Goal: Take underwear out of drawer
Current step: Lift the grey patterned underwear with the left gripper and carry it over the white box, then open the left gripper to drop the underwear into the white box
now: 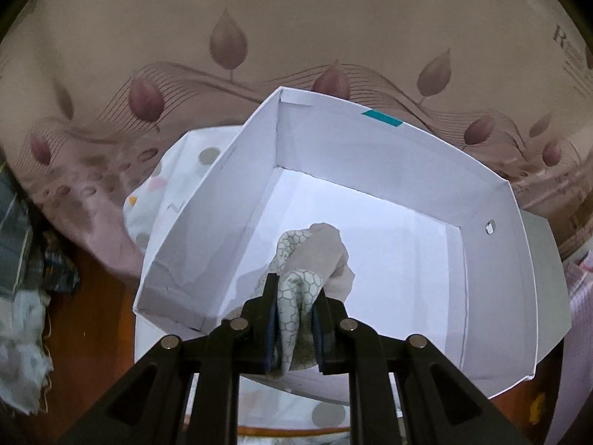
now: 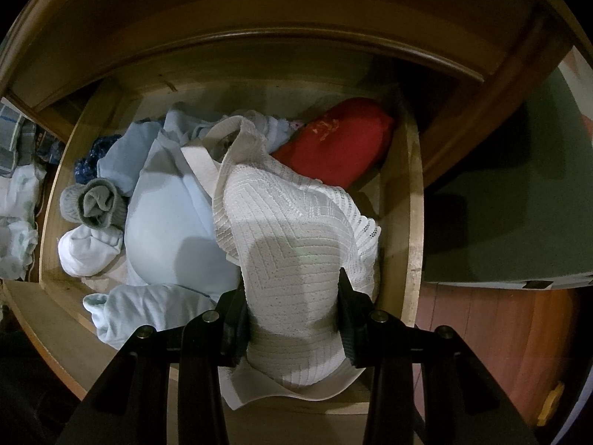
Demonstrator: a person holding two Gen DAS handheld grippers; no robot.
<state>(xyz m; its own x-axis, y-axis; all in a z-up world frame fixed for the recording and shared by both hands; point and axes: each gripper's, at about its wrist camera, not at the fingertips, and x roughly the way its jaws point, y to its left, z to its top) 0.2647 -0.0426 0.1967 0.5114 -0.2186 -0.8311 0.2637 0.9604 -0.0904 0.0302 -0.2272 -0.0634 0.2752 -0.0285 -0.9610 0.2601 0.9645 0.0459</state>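
Left gripper (image 1: 294, 307): fingers clamped on a bunched piece of grey underwear with a honeycomb print (image 1: 302, 282). The cloth sticks out past the fingertips and hangs over the open white box (image 1: 370, 155); whether it touches the box floor cannot be told. The box floor ahead of the gripper is bare white. A teal strip (image 1: 382, 118) sits on the far wall's rim, and a small metal-ringed hole (image 1: 490, 227) shows on the wall to the gripper's right. Beyond the box, a pinkish sheet with a leaf print (image 1: 259, 37). To the gripper's left, just outside the box wall, a spotted white cloth (image 1: 163, 189).

Right gripper (image 2: 292, 289): fingers pressed against both sides of white ribbed lace underwear (image 2: 289, 230), which fills the gap between them. The piece drapes over the near edge of the wooden drawer (image 2: 415, 200). Just left of the gripper, a pale blue garment (image 2: 166, 222). Further left, a rolled grey sock (image 2: 94, 204) with a white sock bundle (image 2: 89, 248) just beside it. Ahead and to the right, at the drawer's far corner, a red pouch (image 2: 341, 141).
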